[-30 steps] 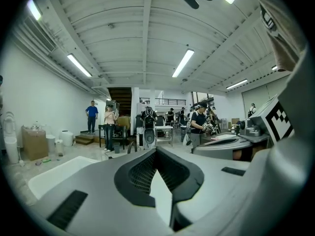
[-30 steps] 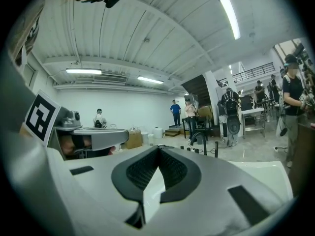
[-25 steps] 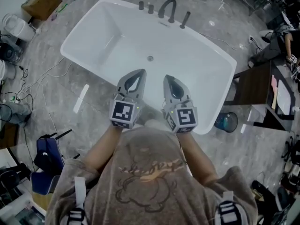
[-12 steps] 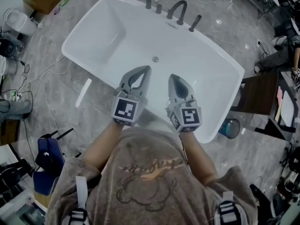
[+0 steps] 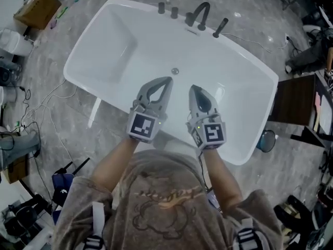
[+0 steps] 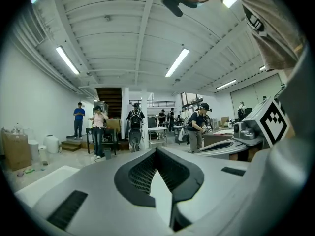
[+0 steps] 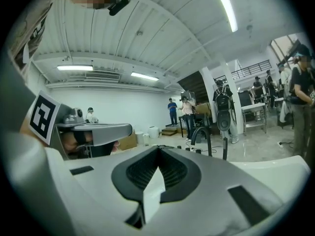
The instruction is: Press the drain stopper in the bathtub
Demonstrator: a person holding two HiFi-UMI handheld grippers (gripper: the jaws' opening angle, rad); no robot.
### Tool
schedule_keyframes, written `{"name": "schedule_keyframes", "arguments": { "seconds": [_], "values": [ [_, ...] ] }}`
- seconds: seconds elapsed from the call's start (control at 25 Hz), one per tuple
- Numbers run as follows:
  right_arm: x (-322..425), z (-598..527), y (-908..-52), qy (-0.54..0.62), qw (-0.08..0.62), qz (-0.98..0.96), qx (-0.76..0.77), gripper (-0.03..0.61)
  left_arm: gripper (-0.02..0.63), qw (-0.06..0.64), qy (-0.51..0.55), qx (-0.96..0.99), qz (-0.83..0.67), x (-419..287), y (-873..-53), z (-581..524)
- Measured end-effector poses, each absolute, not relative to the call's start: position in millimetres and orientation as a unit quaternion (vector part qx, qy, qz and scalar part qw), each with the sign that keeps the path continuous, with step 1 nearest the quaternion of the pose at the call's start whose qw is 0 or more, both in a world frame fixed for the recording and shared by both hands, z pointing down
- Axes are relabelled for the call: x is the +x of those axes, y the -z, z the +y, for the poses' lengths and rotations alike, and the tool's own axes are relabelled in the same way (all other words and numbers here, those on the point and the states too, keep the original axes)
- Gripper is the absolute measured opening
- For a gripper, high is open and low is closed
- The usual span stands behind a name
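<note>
Head view: white freestanding bathtub (image 5: 109,51) runs diagonally across the upper half of the frame, on a grey floor (image 5: 62,108). The drain stopper (image 5: 175,71) is a small round grey metallic disc on the tub bottom, mid-tub, upper centre of frame, below the black faucet (image 5: 202,13) on the far rim. Raised or pressed: cannot tell at this size. The left gripper (image 5: 166,81) and right gripper (image 5: 194,89) sit side by side over the near half of the tub, centre frame, tips toward the far rim. Left tip is just short of the drain stopper, not touching; right tip is near it, to its lower right. Left gripper view: jaws clenched, tips meeting, nothing between. Right gripper view: same, jaws closed on nothing, faucet and white tub rim beyond them.
</note>
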State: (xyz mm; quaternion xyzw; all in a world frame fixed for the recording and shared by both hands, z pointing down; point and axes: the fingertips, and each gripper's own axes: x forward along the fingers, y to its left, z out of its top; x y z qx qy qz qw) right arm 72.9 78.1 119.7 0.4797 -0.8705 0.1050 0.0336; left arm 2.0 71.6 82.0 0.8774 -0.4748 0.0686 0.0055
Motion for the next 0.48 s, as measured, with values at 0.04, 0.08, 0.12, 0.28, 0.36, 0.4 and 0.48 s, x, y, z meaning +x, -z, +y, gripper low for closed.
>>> {"name": "schedule_keyframes", "arguments": {
  "seconds": [0.04, 0.08, 0.12, 0.28, 0.36, 0.4, 0.48],
  "values": [
    [71, 73, -126, -0.107, 0.035, -0.868, 0.483, 0.000, 0.003, 0.007, -0.067, 0.880, -0.470, 0, -88, 66],
    [70, 70, -134, -0.113, 0.039, -0.865, 0.487, 0.000, 0.003, 0.008, -0.064, 0.883, -0.465, -1, -94, 61],
    [68, 66, -142, -0.120, 0.044, -0.862, 0.491, 0.000, 0.003, 0.008, -0.062, 0.886, -0.459, -3, -100, 56],
    [61, 41, -161, -0.108, 0.031, -0.860, 0.497, 0.000, 0.003, 0.008, -0.060, 0.895, -0.441, -9, -125, 34],
    [58, 30, -169, -0.101, 0.024, -0.860, 0.500, 0.000, 0.003, 0.007, -0.058, 0.899, -0.433, -12, -136, 26],
    [57, 26, -174, -0.102, 0.023, -0.858, 0.502, 0.000, 0.003, 0.007, -0.056, 0.901, -0.430, -13, -142, 22],
    [55, 18, -186, -0.104, 0.026, -0.857, 0.504, 0.000, 0.003, 0.007, -0.052, 0.905, -0.422, -15, -154, 14]
  ]
}}
